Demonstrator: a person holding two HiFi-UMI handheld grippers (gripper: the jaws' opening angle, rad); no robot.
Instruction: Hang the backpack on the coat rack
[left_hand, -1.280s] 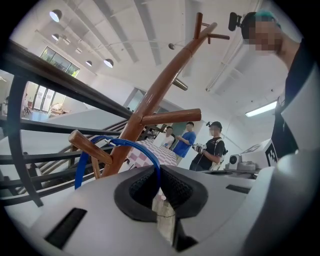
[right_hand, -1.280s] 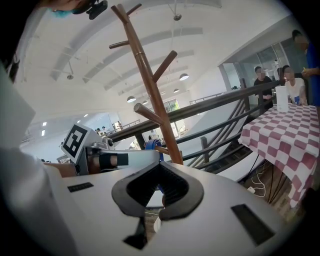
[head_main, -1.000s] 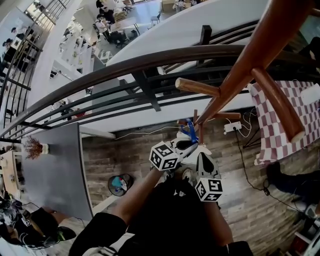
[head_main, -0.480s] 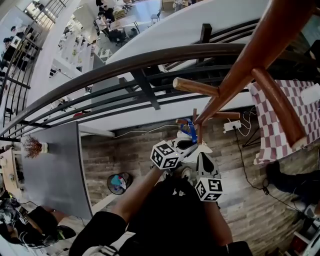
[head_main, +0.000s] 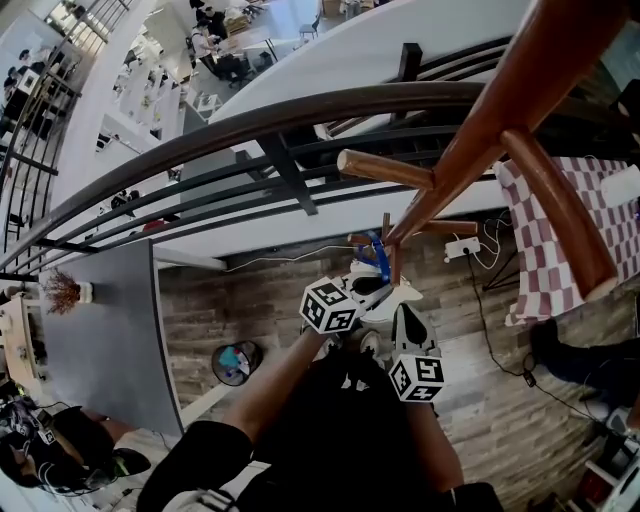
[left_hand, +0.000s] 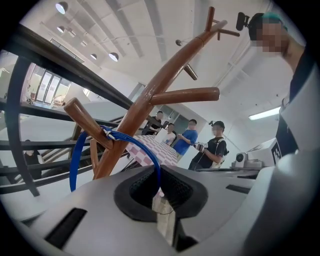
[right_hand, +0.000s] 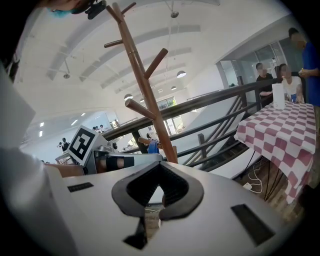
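The wooden coat rack (head_main: 480, 130) leans across the head view. Its low short peg (head_main: 368, 240) carries the backpack's blue loop (head_main: 378, 258). My left gripper (head_main: 372, 285) sits just under that peg, shut on the loop. In the left gripper view the blue loop (left_hand: 145, 150) goes over the peg (left_hand: 87, 122) and down into my left gripper (left_hand: 160, 192). My right gripper (head_main: 400, 300) is right beside it, jaws shut, and I cannot make out anything between them. The black backpack (head_main: 340, 420) hangs below both grippers, mostly hidden by my arms. The right gripper view shows the rack (right_hand: 145, 90) and my right gripper (right_hand: 159, 200).
A dark curved railing (head_main: 250, 125) runs behind the rack, with a drop beyond it. A table with a red-checked cloth (head_main: 550, 250) stands to the right. A power strip and cables (head_main: 462, 246) lie on the wood floor. A round bin (head_main: 232, 362) sits lower left. Several people (left_hand: 200, 142) stand nearby.
Both grippers stay under the low peg with the blue loop over it. The view has drifted a little, so the rack's pegs sit slightly higher and further left.
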